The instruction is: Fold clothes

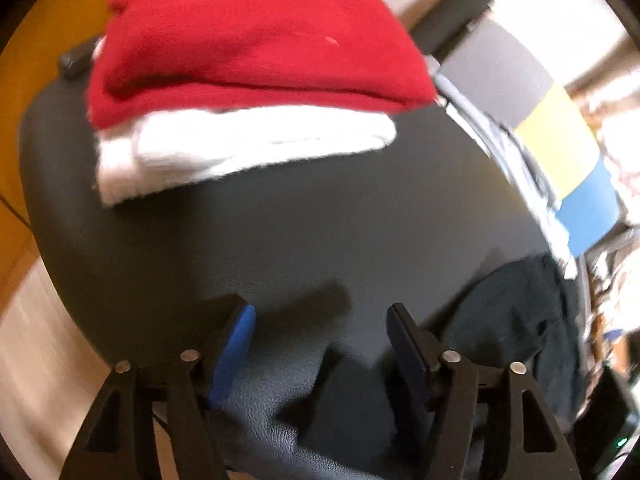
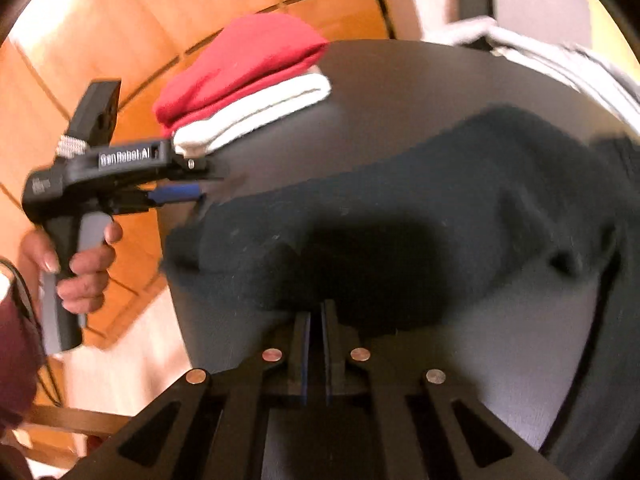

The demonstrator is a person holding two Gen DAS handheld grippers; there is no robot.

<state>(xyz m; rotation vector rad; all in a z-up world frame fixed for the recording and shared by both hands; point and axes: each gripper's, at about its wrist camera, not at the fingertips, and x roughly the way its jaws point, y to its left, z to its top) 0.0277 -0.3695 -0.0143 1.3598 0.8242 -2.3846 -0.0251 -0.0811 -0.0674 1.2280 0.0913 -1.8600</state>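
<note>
1. Left wrist view. The left gripper (image 1: 320, 320) has its jaws spread wide, with nothing between them; one finger carries a blue pad (image 1: 234, 356), the other a dark one.
2. Below and ahead of the jaws lies the dark grey, leather-like padded seat surface (image 1: 300, 220).
3. Well ahead of the jaws, toward the far edge of the seat, a folded red knit garment (image 1: 256, 40) rests on top of a folded white fabric garment (image 1: 240, 148), forming a stack.
4. Just beside the dark-padded finger, on its outer side, lies a crumpled black cloth garment (image 1: 516, 320), apart from the stack.
5. Beyond that side of the seat is a blurred panel of grey, yellow and blue (image 1: 568, 152).
6. Right wrist view. The right gripper (image 2: 316, 320) has its jaws drawn nearly together, leaving only a thin slit. Their tips meet the near edge of the black garment (image 2: 400, 208), but whether cloth is pinched between them cannot be told.
7. The black garment spreads ahead of the jaws across the seat (image 2: 400, 80).
8. Off to one side of the jaws, a hand (image 2: 84, 264) holds the left gripper (image 2: 200, 184) by its grey handle; its fingers point toward the seat, just beside the red and white stack (image 2: 248, 80).
9. An orange-brown wooden floor (image 2: 120, 20) lies beyond the seat.
</note>
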